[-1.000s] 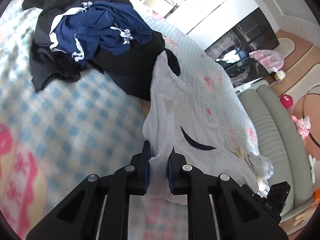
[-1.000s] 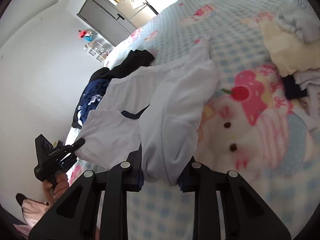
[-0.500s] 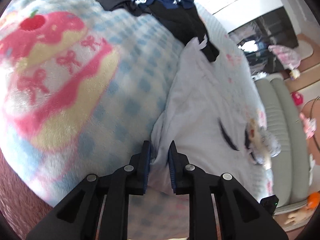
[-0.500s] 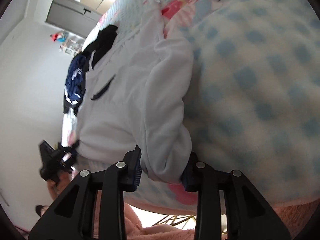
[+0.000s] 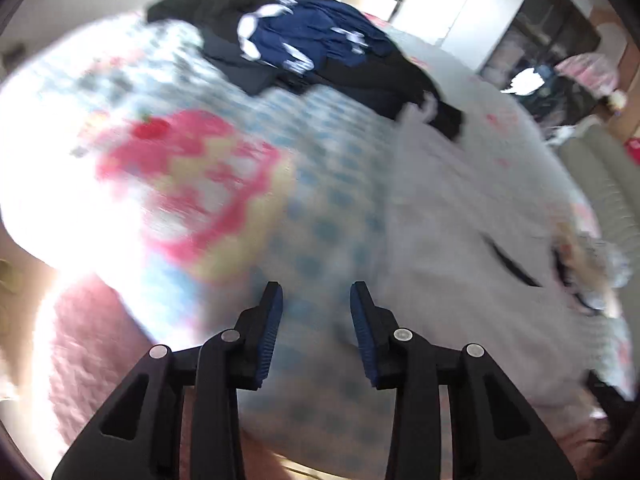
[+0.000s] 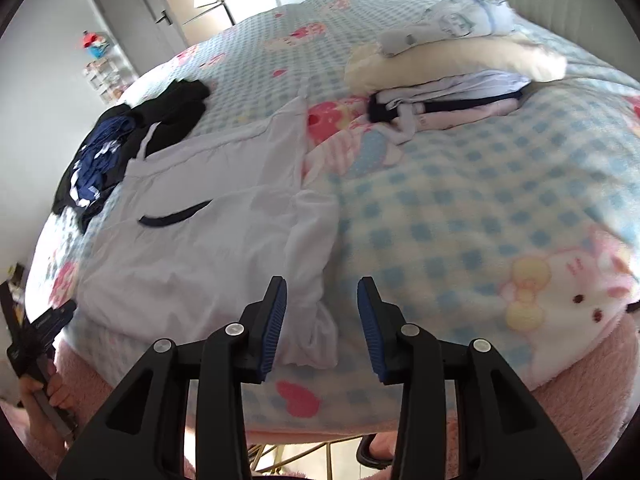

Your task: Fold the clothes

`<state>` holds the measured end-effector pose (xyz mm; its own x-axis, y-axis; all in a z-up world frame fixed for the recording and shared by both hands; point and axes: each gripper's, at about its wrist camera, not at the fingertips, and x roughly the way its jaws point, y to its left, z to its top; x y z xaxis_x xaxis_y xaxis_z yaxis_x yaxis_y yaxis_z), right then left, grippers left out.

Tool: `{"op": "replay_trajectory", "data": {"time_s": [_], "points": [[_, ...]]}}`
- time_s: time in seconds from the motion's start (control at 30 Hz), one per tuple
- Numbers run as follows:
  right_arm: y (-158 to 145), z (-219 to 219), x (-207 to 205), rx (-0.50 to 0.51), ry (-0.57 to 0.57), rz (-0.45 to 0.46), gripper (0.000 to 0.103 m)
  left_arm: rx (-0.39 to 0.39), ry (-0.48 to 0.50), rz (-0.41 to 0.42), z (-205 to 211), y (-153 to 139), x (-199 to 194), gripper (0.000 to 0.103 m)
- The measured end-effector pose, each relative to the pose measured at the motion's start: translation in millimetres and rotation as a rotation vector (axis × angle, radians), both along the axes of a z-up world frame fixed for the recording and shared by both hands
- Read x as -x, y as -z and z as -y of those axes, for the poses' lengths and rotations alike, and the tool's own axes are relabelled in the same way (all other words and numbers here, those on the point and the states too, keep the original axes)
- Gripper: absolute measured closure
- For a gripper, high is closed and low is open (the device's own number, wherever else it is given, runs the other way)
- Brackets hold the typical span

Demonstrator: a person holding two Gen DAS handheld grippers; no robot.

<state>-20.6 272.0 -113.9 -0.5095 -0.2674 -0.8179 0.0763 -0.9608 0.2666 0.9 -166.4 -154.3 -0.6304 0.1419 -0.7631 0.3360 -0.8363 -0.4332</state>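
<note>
Left wrist view, blurred: the left claw (image 5: pixel 316 312) has just been opening and its blue pads now stand apart with nothing between them, only the blue-checked bed blanket (image 5: pixel 320 208) below. The white garment (image 5: pixel 460 240) lies spread on the bed to the right of the claw, running from the near edge toward the heap of dark clothes (image 5: pixel 320 44) at the far end.

Right wrist view, sharp: the right claw (image 6: pixel 322 312) has likewise just been opening; the pads no longer press the cloth, though the garment's near right corner (image 6: pixel 316 332) lies bunched just below the gap. The white garment (image 6: pixel 208 240) lies flat, its long axis running away from the camera, the narrow far end reaching toward the dark clothes (image 6: pixel 132 144); a dark curved trim (image 6: pixel 176 216) marks its middle. A stack of folded laundry (image 6: pixel 448 92) sits well apart at the right.

The fabric looks thin, light and limp; it should crease and slip easily, so hems or corners seem the best places to pinch.
</note>
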Motion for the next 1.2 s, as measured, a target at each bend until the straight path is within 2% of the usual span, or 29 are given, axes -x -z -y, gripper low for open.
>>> {"op": "replay_trajectory", "data": {"time_s": [0.1, 0.13, 0.2, 0.27, 0.3, 0.33, 0.37, 0.47, 0.53, 0.6, 0.67, 0.73, 0.87, 0.93, 1.03, 1.1, 1.2], "points": [[15.2, 11.2, -0.6, 0.068, -0.052, 0.033, 0.064, -0.111, 0.058, -0.047, -2.8, 5.2, 1.1, 0.064], [21.8, 12.7, -0.1, 0.09, -0.051, 0.049, 0.06, -0.146, 0.069, -0.062, -3.0, 5.8, -0.7, 0.062], [34.9, 15.8, 0.9, 0.132, -0.05, 0.081, 0.06, -0.178, 0.083, -0.089, -4.3, 7.7, -2.7, 0.056], [43.9, 18.8, 0.9, 0.121, -0.041, 0.09, 0.06, -0.072, 0.088, -0.001, -11.2, 16.0, 3.9, 0.056], [47.3, 19.7, 0.6, 0.102, -0.039, 0.092, 0.06, 0.003, 0.098, 0.081, -15.9, 25.8, 10.6, 0.065], [49.2, 20.9, 0.1, 0.084, -0.041, 0.092, 0.062, 0.03, 0.097, 0.114, -18.3, 29.5, 14.3, 0.073], [49.1, 22.9, -0.4, 0.054, -0.043, 0.086, 0.063, 0.049, 0.094, 0.139, -20.3, 32.1, 17.4, 0.073], [45.7, 27.6, -2.1, -0.065, -0.04, 0.057, 0.064, 0.203, 0.125, 0.164, -34.6, 22.6, 22.1, 0.074], [42.9, 29.6, -3.6, -0.15, -0.035, 0.035, 0.064, 0.266, 0.147, 0.184, -38.7, 19.6, 22.0, 0.073], [43.9, 18.0, -3.7, -0.195, 0.007, 0.039, 0.063, 0.252, 0.141, 0.196, -33.1, 16.7, 20.2, 0.073], [45.3, 4.5, -3.1, -0.136, 0.031, 0.063, 0.061, 0.224, 0.114, 0.167, -26.3, 5.5, 13.6, 0.072], [36.4, -6.0, -5.9, -0.066, 0.052, 0.047, 0.061, 0.265, 0.065, 0.088, -20.6, -15.5, 2.8, 0.074], [12.2, -2.2, -8.5, -0.028, 0.026, -0.023, 0.061, 0.207, 0.098, -0.041, -14.2, -36.7, 1.6, 0.072], [2.4, 4.2, -6.8, 0.023, -0.01, -0.051, 0.061, 0.202, 0.166, -0.027, -27.6, -31.9, 11.9, 0.071], [11.8, 21.9, 3.9, 0.055, -0.079, -0.03, 0.061, 0.191, 0.263, -0.015, -55.6, -21.3, 21.0, 0.071], [26.7, 29.8, 7.7, 0.034, -0.085, 0.006, 0.061, 0.271, 0.258, 0.02, -69.7, -11.8, 19.1, 0.071], [39.1, 24.2, 7.7, 0.041, -0.059, 0.042, 0.062, 0.377, 0.173, 0.214, -55.3, 12.3, 26.3, 0.064]]}}
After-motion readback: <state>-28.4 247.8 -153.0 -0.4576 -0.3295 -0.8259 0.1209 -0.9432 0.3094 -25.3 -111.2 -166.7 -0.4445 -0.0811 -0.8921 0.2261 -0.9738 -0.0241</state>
